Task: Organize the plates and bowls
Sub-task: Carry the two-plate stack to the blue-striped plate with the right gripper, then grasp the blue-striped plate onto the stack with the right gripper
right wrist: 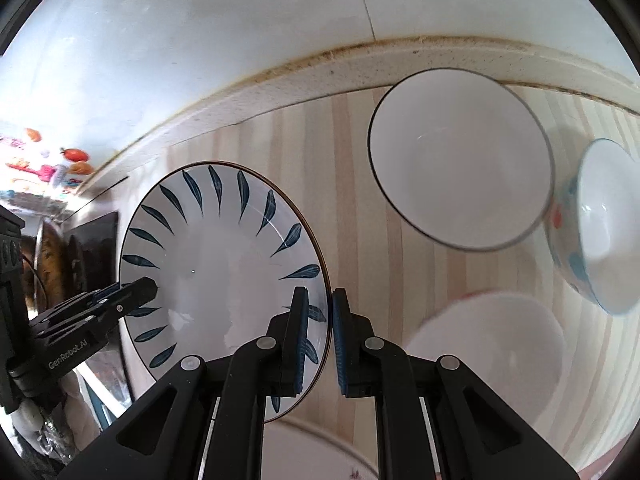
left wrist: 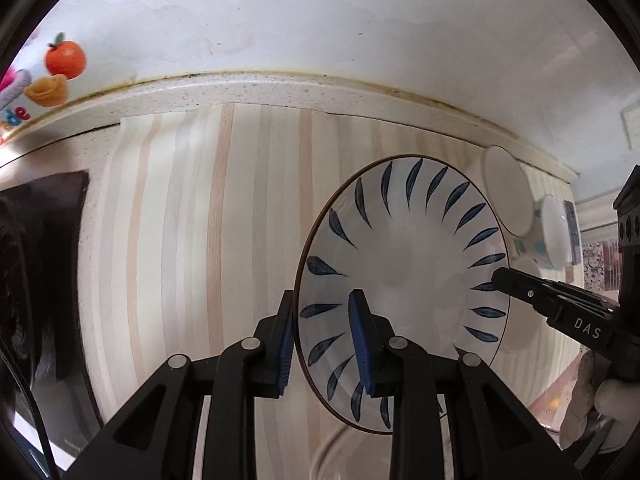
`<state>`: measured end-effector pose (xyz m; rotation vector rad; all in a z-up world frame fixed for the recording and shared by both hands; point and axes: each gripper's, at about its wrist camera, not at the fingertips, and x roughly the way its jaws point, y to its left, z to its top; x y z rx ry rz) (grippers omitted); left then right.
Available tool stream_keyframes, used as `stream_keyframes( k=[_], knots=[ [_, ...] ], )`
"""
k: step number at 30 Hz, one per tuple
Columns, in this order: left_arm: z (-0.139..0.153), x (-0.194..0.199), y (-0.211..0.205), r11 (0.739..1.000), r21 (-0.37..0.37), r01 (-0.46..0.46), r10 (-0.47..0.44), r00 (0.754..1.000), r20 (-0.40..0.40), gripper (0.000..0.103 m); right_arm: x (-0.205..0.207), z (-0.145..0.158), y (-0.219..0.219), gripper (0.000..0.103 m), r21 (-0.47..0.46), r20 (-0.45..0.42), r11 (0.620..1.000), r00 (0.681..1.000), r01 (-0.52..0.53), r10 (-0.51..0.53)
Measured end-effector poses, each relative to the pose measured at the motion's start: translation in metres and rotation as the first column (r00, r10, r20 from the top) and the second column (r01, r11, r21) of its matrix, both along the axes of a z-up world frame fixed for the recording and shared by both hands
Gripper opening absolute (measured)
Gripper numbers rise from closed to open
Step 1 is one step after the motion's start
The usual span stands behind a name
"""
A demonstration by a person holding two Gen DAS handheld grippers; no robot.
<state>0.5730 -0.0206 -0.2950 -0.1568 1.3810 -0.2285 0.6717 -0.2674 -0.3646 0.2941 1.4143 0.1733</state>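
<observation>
A white plate with blue leaf marks [left wrist: 404,276] [right wrist: 216,264] is held above the striped countertop by both grippers. My left gripper [left wrist: 326,344] is shut on the plate's left rim, one finger under it and one over it. My right gripper [right wrist: 320,340] is shut on the plate's right rim and shows in the left wrist view [left wrist: 520,284]. The left gripper shows in the right wrist view [right wrist: 132,292]. A plain white bowl [right wrist: 460,156], a patterned bowl [right wrist: 596,224] and another white bowl [right wrist: 492,344] stand to the right.
A white plate [right wrist: 320,452] lies below near the front edge. The wall and the speckled back ledge [left wrist: 280,88] run behind. A dark appliance [left wrist: 44,272] stands at the left. Orange toy fruit [left wrist: 64,60] hangs on the wall at far left.
</observation>
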Motion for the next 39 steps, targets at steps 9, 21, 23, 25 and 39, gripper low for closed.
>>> stream_keyframes(
  k=[9, 21, 23, 25, 39],
  knots=[
    [0.026, -0.068, -0.011, 1.0, -0.007, 0.01, -0.009, 0.999, 0.039, 0.023, -0.063, 0.048, -0.01, 0.013, 0.004, 0.044, 0.998, 0.997, -0.062, 0.062],
    [-0.019, -0.135, -0.026, 1.0, 0.025, 0.016, -0.015, 0.998, -0.053, 0.023, -0.154, 0.023, -0.009, 0.013, 0.009, -0.018, 0.993, 0.993, -0.114, 0.114],
    [-0.027, -0.14, -0.027, 0.999, 0.036, 0.017, -0.015, 0.998, -0.059, 0.023, -0.164, 0.012, -0.009, 0.013, 0.008, -0.039, 0.993, 0.993, -0.114, 0.114],
    [-0.035, -0.143, -0.029, 0.999, 0.044, 0.012, -0.009, 0.997, -0.072, 0.023, -0.173, 0.001, -0.01, 0.013, 0.006, -0.061, 0.993, 0.991, -0.119, 0.119],
    [-0.059, -0.145, -0.056, 0.995, 0.093, 0.027, -0.018, 0.996, -0.09, 0.023, -0.189, -0.033, -0.019, 0.013, -0.017, -0.114, 0.991, 0.985, -0.132, 0.129]
  ],
)
